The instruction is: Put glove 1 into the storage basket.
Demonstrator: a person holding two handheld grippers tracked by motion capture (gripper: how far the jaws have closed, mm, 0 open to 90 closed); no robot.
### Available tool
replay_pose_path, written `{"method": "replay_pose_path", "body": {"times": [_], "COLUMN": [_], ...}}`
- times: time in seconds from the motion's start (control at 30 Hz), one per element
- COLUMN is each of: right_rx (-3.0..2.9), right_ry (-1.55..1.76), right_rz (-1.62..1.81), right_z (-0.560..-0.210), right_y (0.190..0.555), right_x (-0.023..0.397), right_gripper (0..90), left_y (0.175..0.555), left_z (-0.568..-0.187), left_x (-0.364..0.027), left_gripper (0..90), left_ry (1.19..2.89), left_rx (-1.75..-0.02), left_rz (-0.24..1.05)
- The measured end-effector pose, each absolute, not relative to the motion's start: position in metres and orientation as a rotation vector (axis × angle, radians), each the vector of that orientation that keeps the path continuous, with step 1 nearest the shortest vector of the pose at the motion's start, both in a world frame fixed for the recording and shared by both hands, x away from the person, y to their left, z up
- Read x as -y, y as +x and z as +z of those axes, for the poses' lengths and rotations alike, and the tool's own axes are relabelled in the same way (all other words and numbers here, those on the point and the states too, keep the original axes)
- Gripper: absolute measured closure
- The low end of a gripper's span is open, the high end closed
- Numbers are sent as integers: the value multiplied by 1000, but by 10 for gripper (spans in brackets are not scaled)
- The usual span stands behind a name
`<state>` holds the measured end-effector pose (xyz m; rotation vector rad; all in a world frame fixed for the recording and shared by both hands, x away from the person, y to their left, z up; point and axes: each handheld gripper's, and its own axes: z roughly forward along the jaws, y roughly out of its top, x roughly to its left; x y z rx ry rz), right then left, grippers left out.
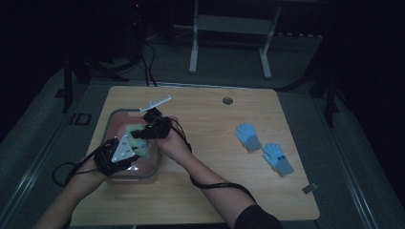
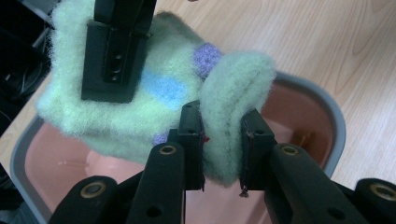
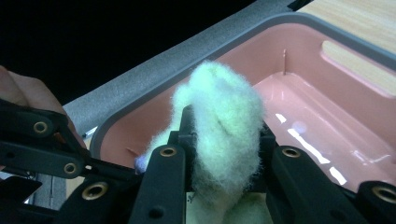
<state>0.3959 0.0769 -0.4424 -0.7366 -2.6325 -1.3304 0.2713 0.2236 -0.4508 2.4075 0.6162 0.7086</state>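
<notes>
Together both grippers hold a fuzzy pale green glove (image 2: 140, 98) above a pink bin (image 1: 152, 168) with a grey rim, at about nine o'clock on the bench (image 1: 210, 119). The left gripper (image 2: 223, 151) pinches a fold of the glove between its pads. The right gripper (image 3: 224, 140) is clamped on another bunch of the same fleece, over the bin's open inside. Blue and purple patches show on the glove. Two blue gloves (image 1: 265, 149) with grey cuffs lie well apart at about three o'clock.
</notes>
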Motion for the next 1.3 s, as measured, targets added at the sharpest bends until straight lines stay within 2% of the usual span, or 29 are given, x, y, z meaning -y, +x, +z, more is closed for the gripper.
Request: {"method": "replay_pose_path", "body": {"times": [0.33, 0.87, 0.97, 1.0, 1.07, 1.13, 1.17, 1.3], "right_rx": [2659, 2698, 2704, 2729, 2724, 2726, 2727, 2731], "right_ry": [-729, -767, -777, -783, -795, -803, -804, -812], "right_rz": [-1249, -1092, -1085, -1058, -1052, -1061, -1070, -1085], "right_z": [-460, -488, -491, -493, -495, -495, -494, -492], "right_y": [399, 424, 425, 426, 426, 427, 427, 427], "right_x": [-89, -110, -111, -112, -112, -112, -112, -110], "right_gripper": [740, 721, 694, 642, 618, 549, 537, 507], "left_y": [278, 308, 312, 314, 315, 318, 318, 319], "left_z": [-468, -489, -492, -495, -496, -498, -499, -501], "left_x": [-224, -227, -226, -226, -225, -223, -223, -223], "left_gripper": [748, 744, 739, 734, 721, 669, 628, 566], "left_ry": [2452, 2531, 2549, 2569, 2579, 2595, 2598, 2602], "left_rx": [-640, -693, -696, -696, -685, -706, -709, -723], "left_rz": [663, 550, 540, 526, 530, 484, 483, 469]}}
